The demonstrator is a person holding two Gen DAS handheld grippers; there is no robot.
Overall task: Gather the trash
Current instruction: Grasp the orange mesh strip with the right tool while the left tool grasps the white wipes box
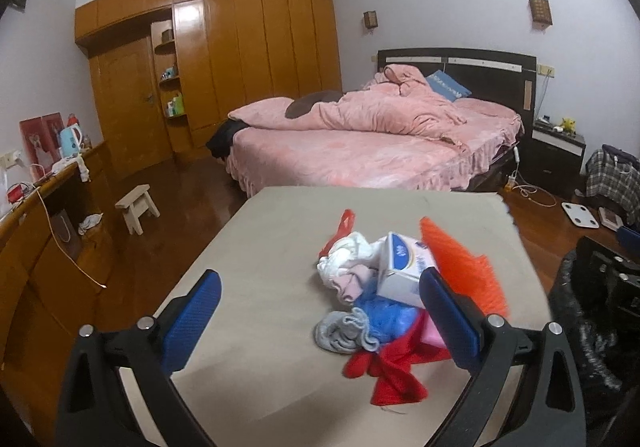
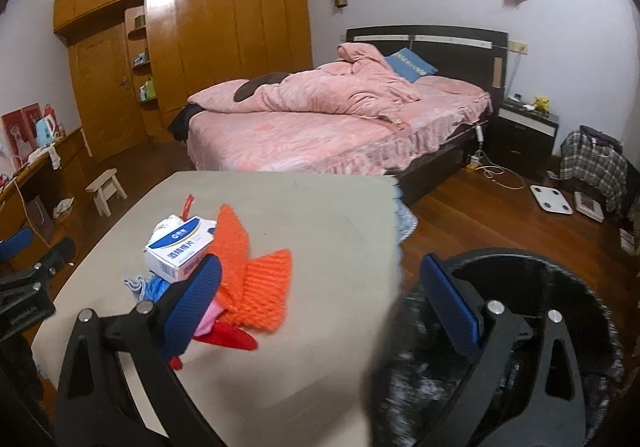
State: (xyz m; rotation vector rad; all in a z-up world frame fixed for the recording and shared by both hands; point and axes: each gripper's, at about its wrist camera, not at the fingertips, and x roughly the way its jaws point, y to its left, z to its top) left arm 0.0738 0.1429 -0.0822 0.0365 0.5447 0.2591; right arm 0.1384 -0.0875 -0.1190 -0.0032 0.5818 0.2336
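A heap of trash lies on the beige table [image 1: 260, 247]: a white and blue cardboard box [image 1: 404, 267], an orange foam net [image 1: 468, 267], crumpled white tissue [image 1: 344, 255], a blue plastic bag [image 1: 388, 313], a grey rag [image 1: 344, 331] and red wrapping [image 1: 392, 371]. My left gripper [image 1: 320, 295] is open and empty, hovering just in front of the heap. My right gripper [image 2: 320, 279] is open and empty, spanning the table's right edge; the box [image 2: 180, 251] and orange net [image 2: 256, 287] sit to its left. A bin with a black bag [image 2: 560, 287] stands below its right finger.
The black bin [image 1: 592, 327] stands at the table's right side. Beyond the table [image 2: 320, 215] are a bed with pink bedding [image 1: 360, 143], a small wooden stool [image 1: 138, 207], a wooden wardrobe [image 1: 240, 59] and a desk along the left wall [image 1: 48, 199]. A white scale [image 2: 550, 199] lies on the floor.
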